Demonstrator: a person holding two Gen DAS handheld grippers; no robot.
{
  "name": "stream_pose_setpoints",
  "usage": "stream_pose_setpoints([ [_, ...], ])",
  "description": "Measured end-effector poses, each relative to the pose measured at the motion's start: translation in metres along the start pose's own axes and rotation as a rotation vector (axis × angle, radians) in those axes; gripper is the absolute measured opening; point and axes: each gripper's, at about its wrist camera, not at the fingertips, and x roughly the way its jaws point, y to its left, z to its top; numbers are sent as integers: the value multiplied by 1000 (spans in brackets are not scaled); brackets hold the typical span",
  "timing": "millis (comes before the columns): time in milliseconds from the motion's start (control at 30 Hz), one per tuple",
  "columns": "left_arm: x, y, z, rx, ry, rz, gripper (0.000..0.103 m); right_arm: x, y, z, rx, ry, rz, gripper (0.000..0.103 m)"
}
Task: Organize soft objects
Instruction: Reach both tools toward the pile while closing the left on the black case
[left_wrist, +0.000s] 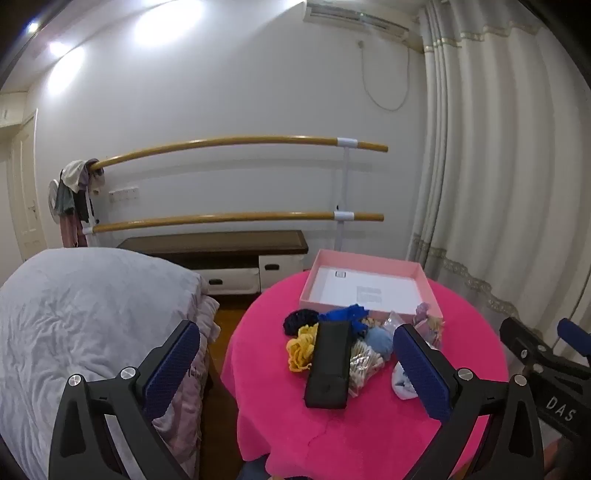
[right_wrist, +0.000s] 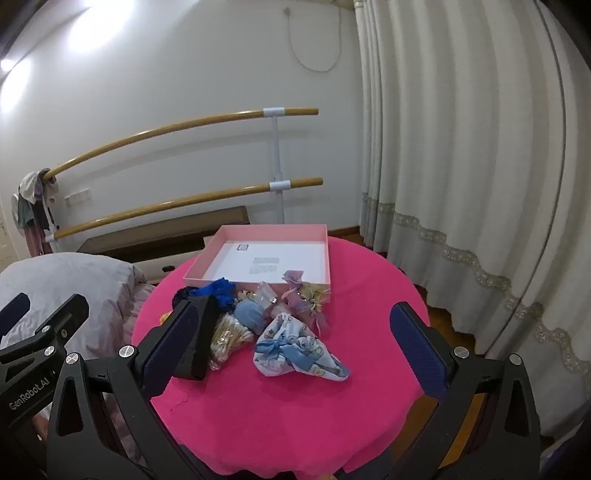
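Nearest to me, the left gripper (left_wrist: 295, 369) and the right gripper (right_wrist: 295, 339) both hover above the front edge of the round bench (right_wrist: 280, 413) with its bright pink cloth, each with jaws spread fully apart and holding nothing, touching nothing. A little further lies the pile of soft objects: a blue-printed white cloth pouch (right_wrist: 299, 350) at the front right, a black rectangular case (left_wrist: 328, 363) at the front left, a yellow scrunchie (left_wrist: 300, 347) beside it, then a light blue ball (right_wrist: 248, 314), a royal blue fabric piece (left_wrist: 345, 314) and lilac sachets (right_wrist: 306, 295). Behind them the open pink box (right_wrist: 266, 258) stands empty. I think the best way is to begin with the pouch, which lies apart, to grip its bunched middle, and to lift it straight up before carrying it over the box wall.
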Motion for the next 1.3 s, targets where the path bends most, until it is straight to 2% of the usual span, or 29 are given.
stream_pose_setpoints([
  [167,20,2,0,-6,33,2,103,14,-11,1,14,44,10,103],
  [333,47,3,-4,-3,76,-1,103,35,-5,-7,-23,62,-7,103],
  [633,112,-3,-16,12,196,-11,103,88,-17,-29,-29,196,-9,103],
  [1100,214,-16,-38,42,322,-30,103,160,-17,-55,-32,347,34,103],
  [1300,256,-14,-46,15,396,-59,90,187,-14,-64,-33,399,53,103],
])
